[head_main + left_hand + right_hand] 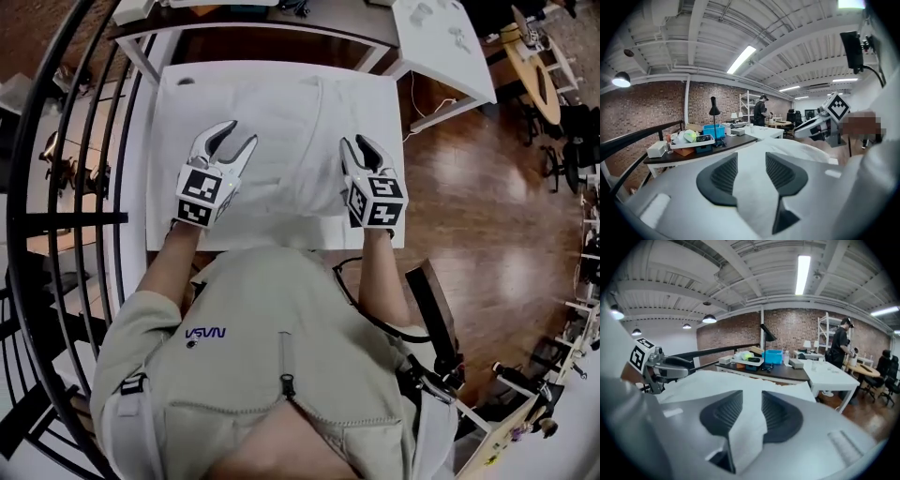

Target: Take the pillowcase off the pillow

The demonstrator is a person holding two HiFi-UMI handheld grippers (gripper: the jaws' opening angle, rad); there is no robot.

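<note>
A white pillow in its white pillowcase (pixel 295 131) lies on the white table (pixel 176 112) in front of me. My left gripper (pixel 237 134) rests over the pillow's left part with its jaws apart; in the left gripper view (pixel 751 161) only the flat white cloth shows between the pads, none of it pinched. My right gripper (pixel 354 142) sits at the pillow's right edge. In the right gripper view (pixel 751 401) a raised fold of the pillowcase (pixel 747 427) stands in the gap between the parted pads. Each gripper shows in the other's view.
A black railing (pixel 56 187) curves along the left. A dark desk (pixel 701 147) with a blue bin, a lamp and clutter stands beyond the table's far end. Another white table (pixel 441 47) is at the back right, over wooden floor (pixel 487 187). A person stands far off.
</note>
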